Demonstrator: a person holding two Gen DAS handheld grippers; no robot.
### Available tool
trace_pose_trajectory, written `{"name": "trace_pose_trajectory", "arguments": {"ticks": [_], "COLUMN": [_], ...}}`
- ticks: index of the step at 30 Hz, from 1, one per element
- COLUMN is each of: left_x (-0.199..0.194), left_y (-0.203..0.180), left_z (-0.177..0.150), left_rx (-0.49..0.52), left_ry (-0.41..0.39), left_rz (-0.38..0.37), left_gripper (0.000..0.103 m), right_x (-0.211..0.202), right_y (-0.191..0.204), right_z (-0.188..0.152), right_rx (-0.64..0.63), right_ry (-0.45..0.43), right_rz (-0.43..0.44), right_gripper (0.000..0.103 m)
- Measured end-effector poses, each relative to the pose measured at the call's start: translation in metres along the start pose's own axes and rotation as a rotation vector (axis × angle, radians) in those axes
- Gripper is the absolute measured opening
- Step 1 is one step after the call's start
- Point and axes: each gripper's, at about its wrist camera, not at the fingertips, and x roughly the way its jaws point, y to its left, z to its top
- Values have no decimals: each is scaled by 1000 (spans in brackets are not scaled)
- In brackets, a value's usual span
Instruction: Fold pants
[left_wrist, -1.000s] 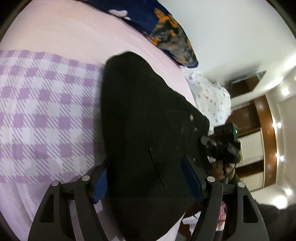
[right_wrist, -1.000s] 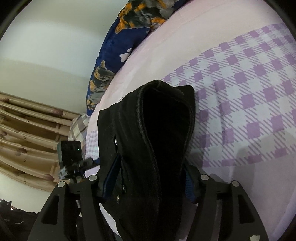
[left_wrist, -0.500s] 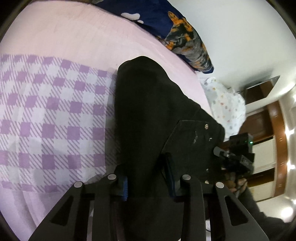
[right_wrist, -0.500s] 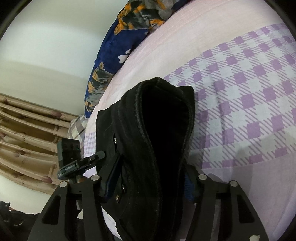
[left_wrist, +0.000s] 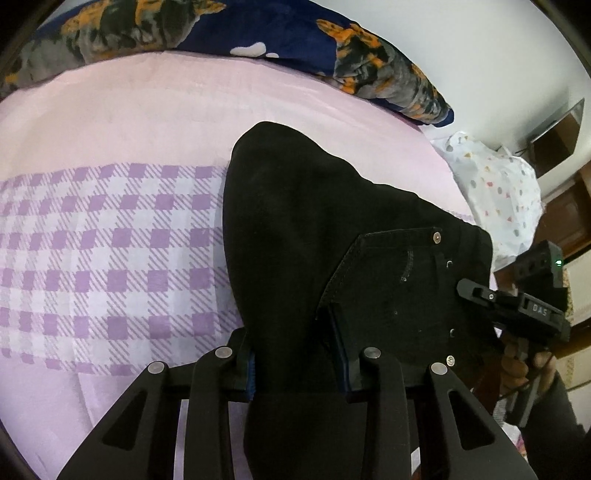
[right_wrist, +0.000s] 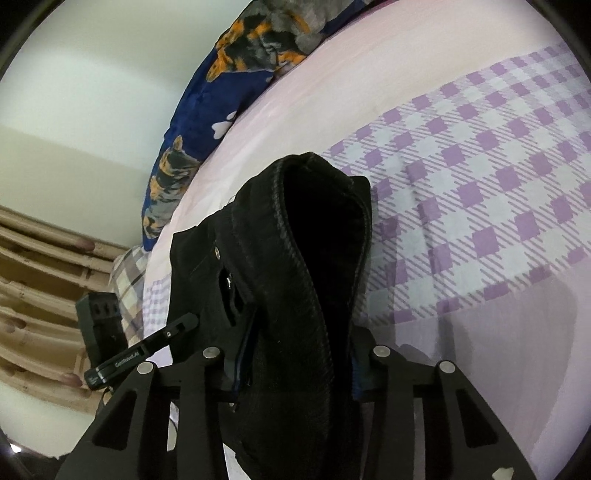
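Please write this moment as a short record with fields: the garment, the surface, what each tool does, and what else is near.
garment: black pants, bunched, with rivets and a back pocket showing
surface: pink bed sheet with a purple checked band
left tool: shut on the black pants, cloth pinched between its blue pads
right tool: shut on the black pants, at a thick seamed edge
height of garment: cannot tell whether its far end touches the pink bed sheet
near: dark blue patterned blanket at the far edge of the bed; white dotted cloth beside it
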Motion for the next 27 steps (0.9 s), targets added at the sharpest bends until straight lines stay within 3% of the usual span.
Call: {"name": "trace_pose_trajectory", "arguments": {"ticks": [7, 13, 27], "left_x": [-6, -28, -85], "left_y": [-24, -30, -1], "left_z": [2, -5, -38], "left_rx": [57, 65, 45], "left_ry": [-33, -69, -143], "left_rz": [77, 72, 101], "left_gripper": [23, 18, 16], "right_x": [-6, -13, 6], "right_y": [13, 38, 91], "right_z": [-2, -7, -35], "right_rx": [8, -23, -91], "right_ry": [-48, -70, 0], "right_rz": [-28, -36, 15], "right_gripper": [30, 25, 20]}}
